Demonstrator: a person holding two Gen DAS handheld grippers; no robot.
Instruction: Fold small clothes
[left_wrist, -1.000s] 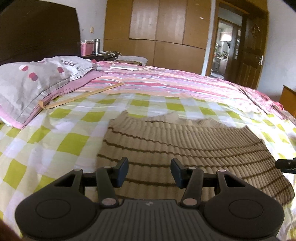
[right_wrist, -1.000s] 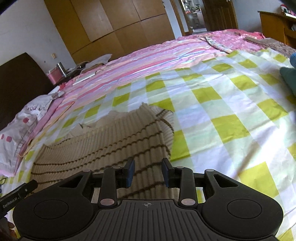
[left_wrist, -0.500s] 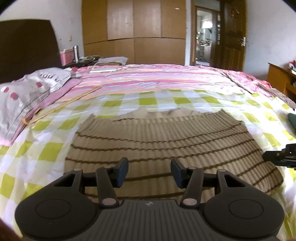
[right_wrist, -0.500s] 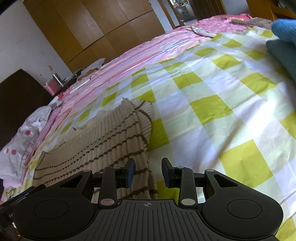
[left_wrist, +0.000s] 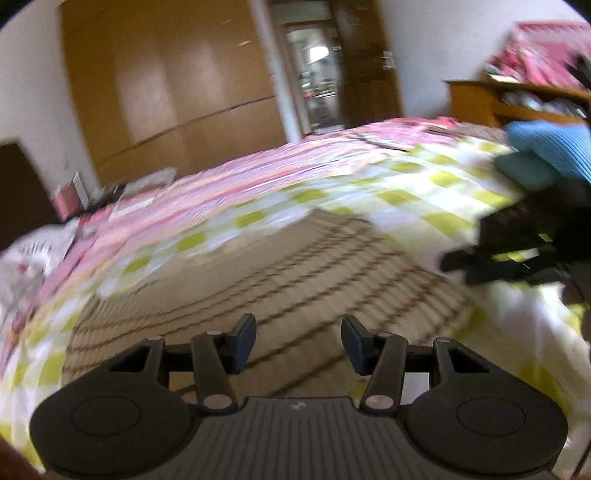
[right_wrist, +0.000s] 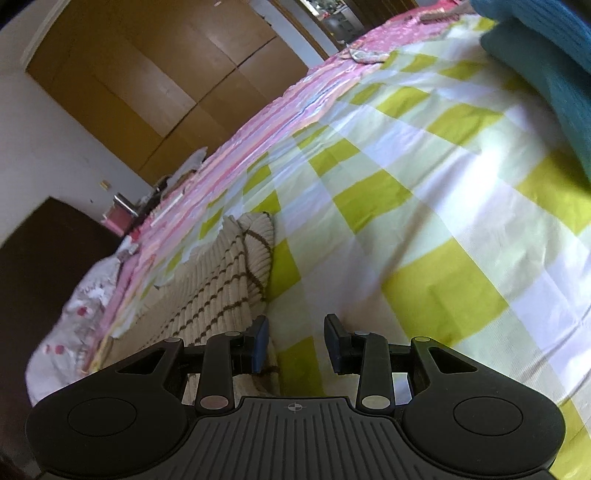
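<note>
Left wrist view: all blurred by motion; the checks of the bedsheet (left_wrist: 424, 192) are smeared.
Beige striped sweater (left_wrist: 295, 280): its near edge is hidden behind the left gripper (left_wrist: 298, 341) body.
Right gripper (left_wrist: 517, 251): only a dark blurred shape, cut off by the right edge.
Blue clothes (right_wrist: 546, 55): cut off by the top and right edges in the right wrist view.
Pillow (right_wrist: 74, 314): its pattern is too blurred to tell.
Things beside the headboard (right_wrist: 125, 214): too small to tell.
</note>
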